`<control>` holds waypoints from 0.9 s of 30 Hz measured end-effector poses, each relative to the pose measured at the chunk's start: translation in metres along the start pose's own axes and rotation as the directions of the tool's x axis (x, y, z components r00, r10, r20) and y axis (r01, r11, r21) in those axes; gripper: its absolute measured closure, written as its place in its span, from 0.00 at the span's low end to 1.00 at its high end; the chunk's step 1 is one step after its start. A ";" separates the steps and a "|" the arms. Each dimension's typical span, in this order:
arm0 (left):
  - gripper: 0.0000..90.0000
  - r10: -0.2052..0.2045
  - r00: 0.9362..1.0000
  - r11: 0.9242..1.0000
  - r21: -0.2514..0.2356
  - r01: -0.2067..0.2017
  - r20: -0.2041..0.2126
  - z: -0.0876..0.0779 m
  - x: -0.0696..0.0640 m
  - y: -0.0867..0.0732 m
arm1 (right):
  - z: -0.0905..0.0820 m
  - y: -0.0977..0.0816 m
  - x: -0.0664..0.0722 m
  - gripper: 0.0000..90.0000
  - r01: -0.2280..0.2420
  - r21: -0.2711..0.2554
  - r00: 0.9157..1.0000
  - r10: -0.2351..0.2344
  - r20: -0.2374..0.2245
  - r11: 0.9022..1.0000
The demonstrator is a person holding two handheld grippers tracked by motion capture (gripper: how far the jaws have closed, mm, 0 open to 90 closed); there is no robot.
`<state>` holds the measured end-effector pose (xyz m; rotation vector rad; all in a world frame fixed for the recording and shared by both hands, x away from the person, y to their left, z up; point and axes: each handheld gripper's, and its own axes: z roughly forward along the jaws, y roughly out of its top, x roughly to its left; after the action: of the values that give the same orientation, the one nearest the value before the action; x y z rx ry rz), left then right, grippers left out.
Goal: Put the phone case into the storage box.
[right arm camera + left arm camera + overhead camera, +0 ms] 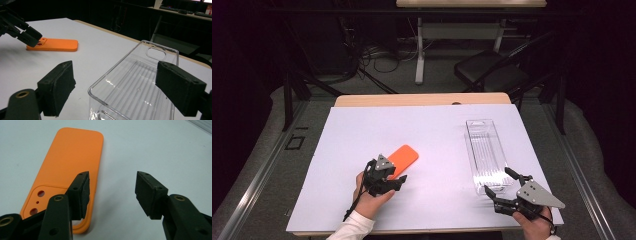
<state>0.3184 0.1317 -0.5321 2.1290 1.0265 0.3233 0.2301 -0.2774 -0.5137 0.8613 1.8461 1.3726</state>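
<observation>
An orange phone case (403, 157) lies flat, back up, on the white sheet left of centre. My left gripper (398, 181) hovers at its near end, open. In the left gripper view the left jaw hangs over the orange case (72, 157) by its camera cut-out, with bare sheet between the jaws of the left gripper (112, 190). A clear phone case (484, 150) lies hollow side up on the right. My right gripper (497, 180) is open at its near end; in the right gripper view its jaws straddle the clear case (140, 87) without pressing on it.
The white sheet (437, 125) covers most of the wooden table, whose far edge (422, 99) shows beyond it. Behind the table stand a black chair (492, 70) and a desk leg with cables on the floor. The left gripper (30, 37) and the orange case (57, 44) appear far left in the right gripper view.
</observation>
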 end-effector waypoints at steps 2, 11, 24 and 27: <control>0.51 -0.017 1.000 1.000 -0.004 0.017 0.013 -0.001 0.000 0.000 | 0.000 0.000 0.000 0.16 0.001 0.005 1.000 -0.001 -0.002 1.000; 0.49 -0.021 0.999 0.999 -0.041 0.023 0.048 -0.004 0.008 -0.002 | 0.000 0.000 0.000 0.16 0.002 0.003 1.000 -0.002 -0.001 1.000; 0.10 -0.059 0.998 0.998 -0.012 0.060 0.022 -0.007 0.020 -0.002 | 0.000 0.000 -0.001 0.16 0.004 0.009 1.000 -0.004 -0.002 1.000; 0.06 -0.093 0.995 0.996 -0.012 0.093 0.039 -0.007 0.024 -0.004 | 0.000 0.000 0.000 0.16 0.005 0.008 1.000 -0.005 -0.005 1.000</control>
<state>0.3282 0.1546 -0.5318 2.0601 1.0943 0.2422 0.2305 -0.2774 -0.5140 0.8574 1.8575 1.3657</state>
